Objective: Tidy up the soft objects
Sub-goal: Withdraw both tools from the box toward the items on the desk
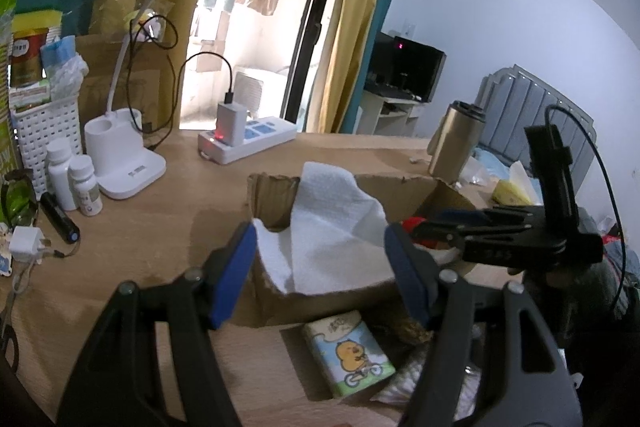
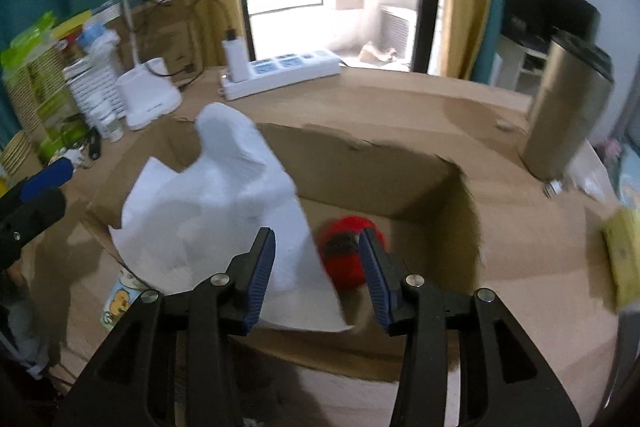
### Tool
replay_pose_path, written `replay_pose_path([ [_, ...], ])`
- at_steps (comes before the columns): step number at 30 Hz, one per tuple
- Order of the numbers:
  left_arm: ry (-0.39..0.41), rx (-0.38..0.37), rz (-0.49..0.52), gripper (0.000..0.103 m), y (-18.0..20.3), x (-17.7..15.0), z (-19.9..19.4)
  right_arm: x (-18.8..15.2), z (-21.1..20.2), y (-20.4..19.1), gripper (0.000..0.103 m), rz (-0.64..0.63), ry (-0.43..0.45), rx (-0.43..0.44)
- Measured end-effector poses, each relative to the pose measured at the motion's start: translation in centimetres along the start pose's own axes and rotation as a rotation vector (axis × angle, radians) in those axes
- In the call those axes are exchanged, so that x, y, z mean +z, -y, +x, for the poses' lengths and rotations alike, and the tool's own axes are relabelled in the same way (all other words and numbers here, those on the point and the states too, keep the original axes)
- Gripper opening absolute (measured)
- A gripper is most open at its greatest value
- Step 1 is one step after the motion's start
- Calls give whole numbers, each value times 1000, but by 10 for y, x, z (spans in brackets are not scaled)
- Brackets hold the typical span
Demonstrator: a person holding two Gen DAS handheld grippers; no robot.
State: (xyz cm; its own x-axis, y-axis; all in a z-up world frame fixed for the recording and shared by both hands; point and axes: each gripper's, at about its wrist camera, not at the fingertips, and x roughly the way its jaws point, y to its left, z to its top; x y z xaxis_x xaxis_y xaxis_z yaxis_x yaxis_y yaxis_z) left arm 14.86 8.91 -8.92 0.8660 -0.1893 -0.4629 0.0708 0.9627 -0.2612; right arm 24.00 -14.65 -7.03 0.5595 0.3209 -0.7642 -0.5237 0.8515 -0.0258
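Nearest in the left wrist view, the left gripper (image 1: 320, 267) has its blue-padded jaws standing apart with nothing pressed between them; it hangs above the near wall of the cardboard box (image 1: 320, 301). Just in front of that wall, on the wooden table (image 1: 160, 227), lies a tissue pack (image 1: 346, 351) printed with a yellow cartoon animal on a bicycle. In the right wrist view the right gripper (image 2: 318, 275) is also apart, its pads touching nothing, above the open box. Inside the box a white paper towel (image 2: 216, 203) lies crumpled over the left half and reaches above the rim. Beside it, on the box floor, sits a red soft ball (image 2: 348, 251) with a dark patch, seen between the right jaws but below them. Farther on the table, to the right, stands a metal thermos (image 2: 568, 115). To the left are a white desk lamp (image 1: 128, 155) and a power strip (image 1: 248, 139) with a charger plugged in. Behind them hang yellow curtains (image 1: 352, 27).
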Motion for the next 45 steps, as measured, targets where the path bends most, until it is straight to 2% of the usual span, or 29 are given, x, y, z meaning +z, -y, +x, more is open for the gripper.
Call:
replay_pose_path([
  [7,-10,-2,9,68,6,1,0,-9,-2,9,47,13,0,-52],
  [18,-43,16,20,68,20,2,6,-21,-16,20,47,46,26,-61],
  [23,-43,11,23,68,28,4,3,-23,-35,27,47,69,72,-67],
  [28,-17,12,40,68,39,11,-12,-21,-62,32,55,88,134,-80],
  [36,36,7,52,68,55,19,-46,-25,-98,28,58,73,183,-88],
  [45,34,-12,56,69,69,21,-69,-33,-128,30,59,84,221,-106],
])
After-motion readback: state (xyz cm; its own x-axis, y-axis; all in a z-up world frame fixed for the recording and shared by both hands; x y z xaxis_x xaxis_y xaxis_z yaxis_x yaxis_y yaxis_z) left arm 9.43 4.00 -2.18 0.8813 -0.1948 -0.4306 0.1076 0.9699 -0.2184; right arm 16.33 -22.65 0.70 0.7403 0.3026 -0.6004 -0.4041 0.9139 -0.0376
